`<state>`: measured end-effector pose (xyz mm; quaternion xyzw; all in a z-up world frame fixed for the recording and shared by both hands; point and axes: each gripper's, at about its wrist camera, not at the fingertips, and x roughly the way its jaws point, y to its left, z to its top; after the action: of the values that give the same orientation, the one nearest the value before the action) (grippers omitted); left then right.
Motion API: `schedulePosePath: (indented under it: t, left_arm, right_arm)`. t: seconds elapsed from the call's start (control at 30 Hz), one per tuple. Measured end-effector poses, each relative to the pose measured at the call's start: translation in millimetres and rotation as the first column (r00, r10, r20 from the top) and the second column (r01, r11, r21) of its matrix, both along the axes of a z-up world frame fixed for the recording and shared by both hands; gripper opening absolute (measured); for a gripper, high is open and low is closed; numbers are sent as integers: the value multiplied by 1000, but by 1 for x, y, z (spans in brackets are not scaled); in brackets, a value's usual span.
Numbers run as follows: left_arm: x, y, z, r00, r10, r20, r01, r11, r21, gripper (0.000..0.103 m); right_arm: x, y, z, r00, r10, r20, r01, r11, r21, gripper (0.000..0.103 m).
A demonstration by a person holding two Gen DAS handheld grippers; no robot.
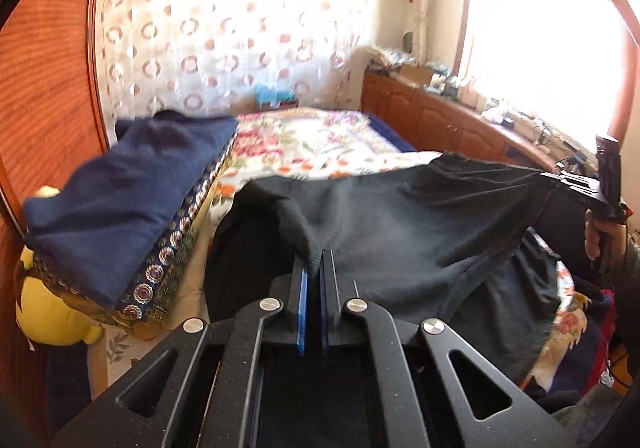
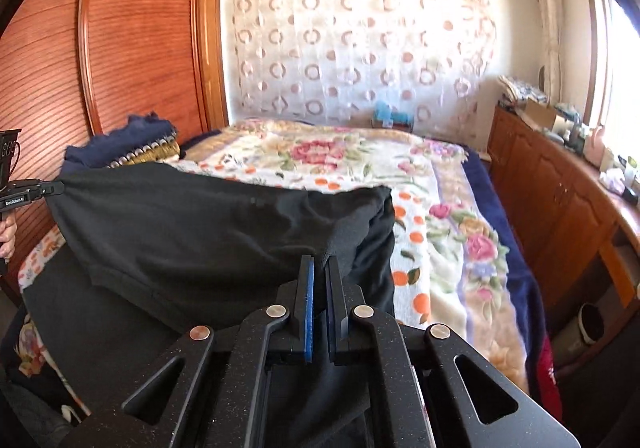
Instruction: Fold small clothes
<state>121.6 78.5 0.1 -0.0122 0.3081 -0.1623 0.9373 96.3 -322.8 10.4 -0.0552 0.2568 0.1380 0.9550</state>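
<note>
Your left gripper (image 1: pixel 315 254) pinches one edge of the black garment (image 1: pixel 400 215) and your right gripper (image 2: pixel 320 264) clamps the other, stretching it between them above the floral bed (image 2: pixel 440 207), probably to open it flat for folding. Its lower half hangs out of sight.

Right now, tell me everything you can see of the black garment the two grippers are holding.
The black garment is a soft, matte, fleece-like cloth, dark charcoal to black, with a stitched hem along its lower edge. It hangs stretched between both tools: the left gripper is shut on one upper corner and the right gripper on the other, so the top edge runs taut while the rest drapes down in folds. Its lower part sags toward the floral blanket on the bed.
</note>
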Motion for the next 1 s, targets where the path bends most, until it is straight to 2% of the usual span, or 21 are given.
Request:
schedulePosePath:
  t: [0.1,0.23,0.37,0.43,0.57,0.63,0.7,0.73,0.77,0.8,0.9,0.93,0.97,1.0]
  left_arm:
    - [-22,3,12,1000,-10,27,11,1000,-24,6]
    - [-54,14,14,999,7,35,-5,999,-39,6]
    - [-74,27,-10,999,32,-21,-34,998,-60,6]
    - [-77,30,-38,995,50,-84,-53,998,-39,6]
    - [-78,29,-73,984,47,-174,-52,998,-21,6]
    - [-78,26,-81,980,53,-192,-56,998,-10,6]
    - [-77,25,-82,979,53,-199,-56,998,-7,6]
    - [-76,24,-82,978,55,-202,-56,998,0,8]
    - [-74,24,-82,978,64,-200,-62,998,17,17]
    - [-74,23,-82,978,79,-193,-72,997,39,32]
    - [-74,26,-80,980,99,-175,-93,995,43,55]
    - [-74,30,-81,978,104,-179,-100,995,29,61]
    - [-73,32,-81,978,110,-178,-109,994,19,74]
    - [-75,33,-83,977,114,-178,-113,993,18,78]
  right_arm:
    - [-21,-4,6,1000,11,9,-10,1000,-5,4]
    - [-48,-13,13,1000,15,10,-15,1000,-6,4]
    - [-86,-17,14,1000,19,-1,-19,1000,-9,4]
    - [-97,-17,3,999,25,-46,-25,1000,-7,4]
    - [-95,-13,-43,983,21,-182,-24,1000,-13,4]
    - [-92,-11,-63,968,30,-249,-31,1000,2,4]
    - [-90,-7,-72,963,18,-268,-24,1000,-20,5]
    - [-89,-6,-73,962,20,-272,-27,999,-23,10]
    - [-88,-6,-71,962,20,-271,-26,1000,-18,14]
    - [-86,-6,-67,965,15,-263,-19,1000,-15,22]
    - [-76,-14,-51,976,-2,-218,1,1000,-2,41]
    - [-75,-17,-46,979,-6,-202,7,1000,7,46]
    - [-70,-19,-41,983,-14,-185,17,1000,12,46]
    - [-67,-23,-38,985,-22,-173,25,1000,15,47]
